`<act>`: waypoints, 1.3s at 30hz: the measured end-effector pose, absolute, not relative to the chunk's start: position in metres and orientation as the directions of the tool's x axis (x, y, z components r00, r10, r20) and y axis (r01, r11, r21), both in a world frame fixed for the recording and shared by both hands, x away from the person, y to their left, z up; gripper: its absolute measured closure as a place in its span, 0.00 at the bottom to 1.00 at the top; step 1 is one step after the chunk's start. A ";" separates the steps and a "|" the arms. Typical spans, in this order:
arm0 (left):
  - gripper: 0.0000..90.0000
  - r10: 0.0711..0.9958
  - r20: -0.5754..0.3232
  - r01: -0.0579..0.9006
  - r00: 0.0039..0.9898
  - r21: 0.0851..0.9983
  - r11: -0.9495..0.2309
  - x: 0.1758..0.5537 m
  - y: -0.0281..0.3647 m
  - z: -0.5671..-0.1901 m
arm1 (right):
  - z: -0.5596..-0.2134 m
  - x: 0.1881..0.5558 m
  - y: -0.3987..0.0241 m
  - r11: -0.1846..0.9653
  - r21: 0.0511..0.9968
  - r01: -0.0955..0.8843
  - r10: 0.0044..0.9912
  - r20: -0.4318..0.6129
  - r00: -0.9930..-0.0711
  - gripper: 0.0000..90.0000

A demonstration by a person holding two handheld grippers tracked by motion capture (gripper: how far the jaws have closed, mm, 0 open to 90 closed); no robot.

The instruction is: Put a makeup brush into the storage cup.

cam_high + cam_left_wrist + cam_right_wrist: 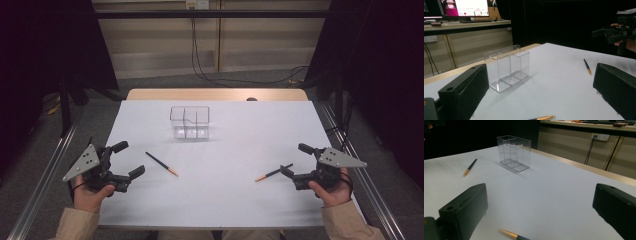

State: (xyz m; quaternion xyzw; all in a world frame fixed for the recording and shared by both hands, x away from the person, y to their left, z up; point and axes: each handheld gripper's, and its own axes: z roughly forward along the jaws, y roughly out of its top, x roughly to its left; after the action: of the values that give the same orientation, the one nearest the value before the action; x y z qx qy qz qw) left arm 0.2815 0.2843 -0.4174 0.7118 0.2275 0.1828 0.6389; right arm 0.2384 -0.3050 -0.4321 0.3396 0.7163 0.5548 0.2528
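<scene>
— Sleeved forearms are seen at the near edge, with the left gripper (125, 159) and the right gripper (296, 159) held low over the white table (220, 200). How are the jaws set?

— Both pairs are spread wide, and nothing is clamped in either.

— Where are the pens found?

— The left pen (162, 164) is laid flat just beside the left gripper; the right pen (273, 173) is laid with its dark end close to the right gripper's nearer jaw. The clear organizer (189, 122) is stood upright, well beyond both, towards the far edge.

— Which step is judged to be in hand?

— The approach, it seems; no pickup has been made. Next, each pen should be straddled squarely, then pinched.
</scene>
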 end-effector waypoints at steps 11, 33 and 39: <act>0.00 0.554 -0.028 0.087 0.832 0.993 -0.081 0.285 0.280 -0.417 | -0.432 0.237 -0.307 0.151 0.967 0.207 0.770 0.016 -0.638 0.00; 0.00 0.547 -0.005 0.078 0.837 0.991 -0.110 0.306 0.263 -0.420 | -0.435 0.236 -0.307 0.157 0.964 0.215 0.764 0.020 -0.645 0.00; 0.00 0.541 0.001 0.076 0.841 0.990 -0.121 0.313 0.256 -0.421 | -0.435 0.236 -0.307 0.158 0.964 0.215 0.763 0.019 -0.646 0.00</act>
State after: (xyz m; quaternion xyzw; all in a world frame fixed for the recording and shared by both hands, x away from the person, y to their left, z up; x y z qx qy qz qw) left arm 0.3127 0.2558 -0.4210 0.7254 0.2129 0.1850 0.6279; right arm 0.2364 -0.3067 -0.4349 0.3400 0.7193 0.5528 0.2478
